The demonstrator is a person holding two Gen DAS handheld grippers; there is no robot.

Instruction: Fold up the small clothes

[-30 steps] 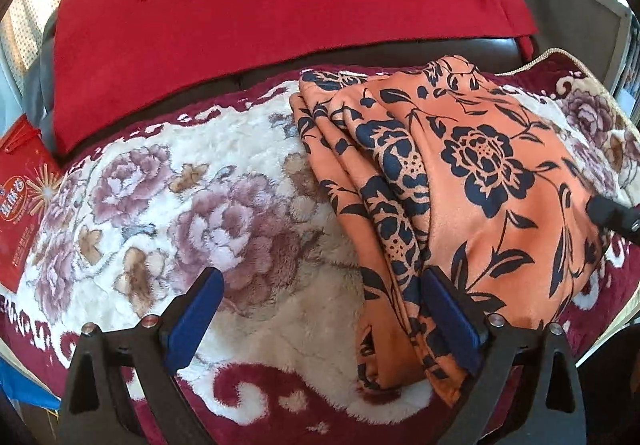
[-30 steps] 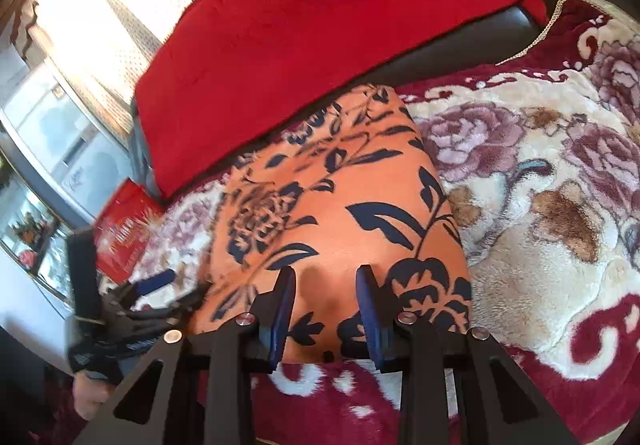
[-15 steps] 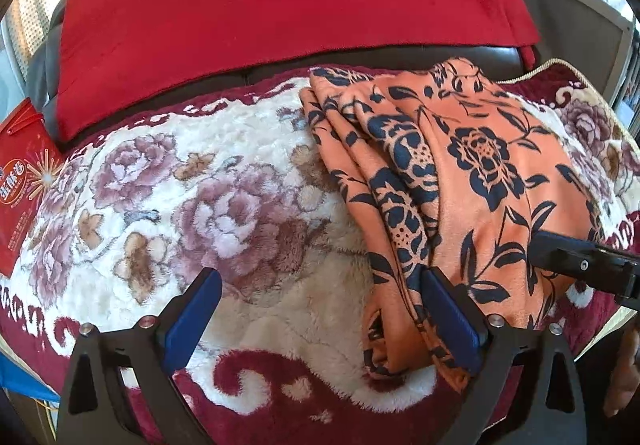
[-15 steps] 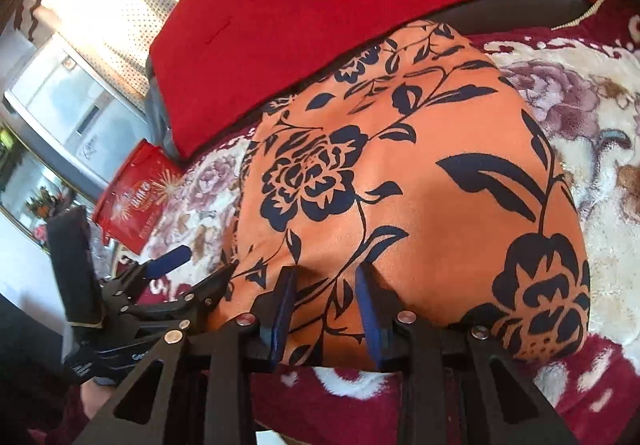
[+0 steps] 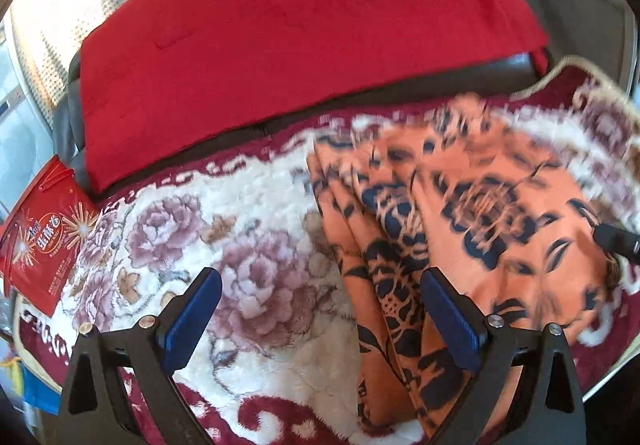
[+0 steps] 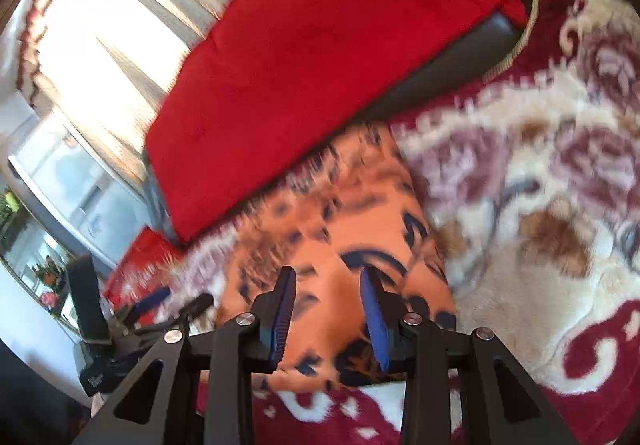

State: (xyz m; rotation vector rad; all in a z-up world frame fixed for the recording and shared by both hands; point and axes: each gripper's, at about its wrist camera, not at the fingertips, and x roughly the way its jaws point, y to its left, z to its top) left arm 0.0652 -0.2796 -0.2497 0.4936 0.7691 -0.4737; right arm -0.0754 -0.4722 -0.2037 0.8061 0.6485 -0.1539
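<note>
The orange, navy-flowered folded cloth (image 5: 500, 229) lies right of centre on the plush cream-and-maroon floral blanket (image 5: 248, 237), near the red cushion (image 5: 304, 29). I judge the fold nearly finished. My left gripper (image 5: 320, 321) gapes empty; my right gripper (image 6: 328, 309) hovers part-open above it, so next I should press it flat.

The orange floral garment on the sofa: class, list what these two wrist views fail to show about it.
- Left wrist view: the orange floral garment is motion-blurred, so its print and fold edges smear; its near end is hidden behind the left gripper.
- Right wrist view: also blurred; its near edge is hidden behind the right gripper.
- What kind of garment it is: cannot tell.
</note>
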